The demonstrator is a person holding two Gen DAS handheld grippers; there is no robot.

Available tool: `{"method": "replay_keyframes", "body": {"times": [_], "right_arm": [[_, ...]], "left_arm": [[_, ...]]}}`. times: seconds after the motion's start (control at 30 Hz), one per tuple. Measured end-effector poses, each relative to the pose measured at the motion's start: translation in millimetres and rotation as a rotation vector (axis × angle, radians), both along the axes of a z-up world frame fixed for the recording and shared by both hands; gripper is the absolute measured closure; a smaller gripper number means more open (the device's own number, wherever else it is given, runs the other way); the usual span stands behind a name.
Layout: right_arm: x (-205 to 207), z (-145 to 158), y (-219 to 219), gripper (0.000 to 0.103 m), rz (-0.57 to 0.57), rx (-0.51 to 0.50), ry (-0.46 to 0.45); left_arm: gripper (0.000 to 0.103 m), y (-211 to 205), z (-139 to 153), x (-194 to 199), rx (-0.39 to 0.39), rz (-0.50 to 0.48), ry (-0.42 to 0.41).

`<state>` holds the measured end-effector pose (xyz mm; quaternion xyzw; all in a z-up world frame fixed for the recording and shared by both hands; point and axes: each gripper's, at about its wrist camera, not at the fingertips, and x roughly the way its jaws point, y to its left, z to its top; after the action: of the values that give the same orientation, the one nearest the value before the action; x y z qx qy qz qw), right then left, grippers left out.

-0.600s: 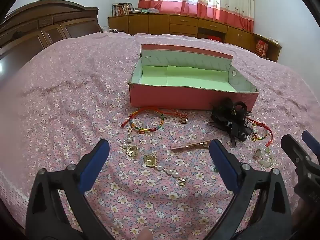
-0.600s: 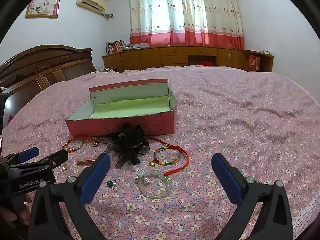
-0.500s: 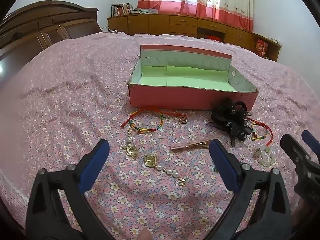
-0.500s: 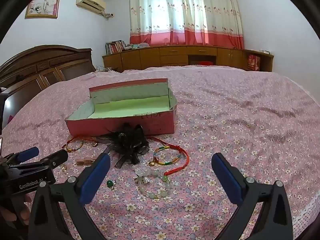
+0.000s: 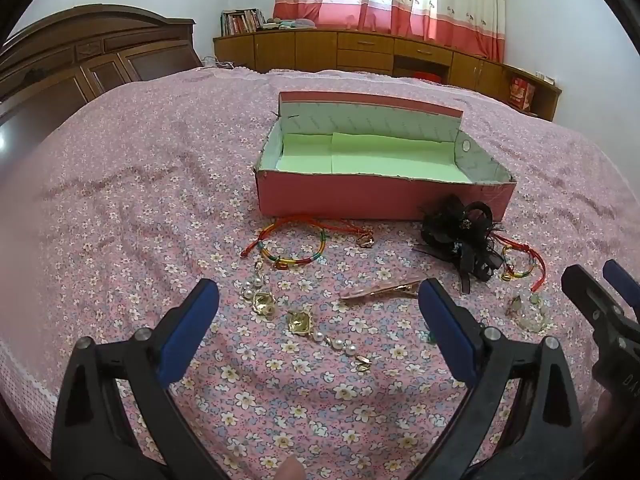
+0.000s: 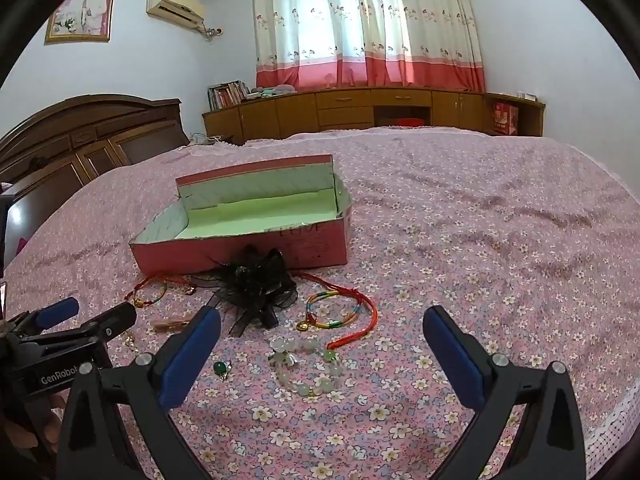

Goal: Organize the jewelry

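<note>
No real change vs 0.6 s and 0.5 s ago: both grippers hover in the same spots over the bed (image 5: 120,184), nothing picked, pink box (image 5: 380,196) w/ green liner holds nothing visible, so task looks unstarted, approx at pre-grasp. Left gripper (image 5: 318,328): fingers wide apart, nothing between them but the pearl-and-gold earrings (image 5: 300,320), lying on the bedspread right in the gap, rose-gold hair clip (image 5: 380,291) at ~1 o'clock near the right finger tip, multicolor cord bracelet (image 5: 292,246) at 12, box beyond that. Right gripper (image 6: 320,350): fingers also wide apart, empty; jade bead bracelet (image 6: 308,368) sits between them, small green-stone earring (image 6: 221,369) at ~9 just beside the left finger, second cord bracelet (image 6: 336,312) at 12, black bow hair accessory (image 6: 256,284) at 11 against the box front. Best guess: each side drops on its centered piece next.
</note>
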<state>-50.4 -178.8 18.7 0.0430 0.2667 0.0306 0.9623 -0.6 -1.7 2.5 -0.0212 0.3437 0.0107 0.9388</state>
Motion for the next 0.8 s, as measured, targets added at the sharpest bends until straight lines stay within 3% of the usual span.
{"method": "replay_keyframes", "body": {"times": [0.8], "right_arm": [[2.1,-1.9,-1.0,0.0,-0.001,0.023,0.011]], "left_arm": [[0.01,0.2,-2.3,-0.7,0.005,0.0,-0.006]]}}
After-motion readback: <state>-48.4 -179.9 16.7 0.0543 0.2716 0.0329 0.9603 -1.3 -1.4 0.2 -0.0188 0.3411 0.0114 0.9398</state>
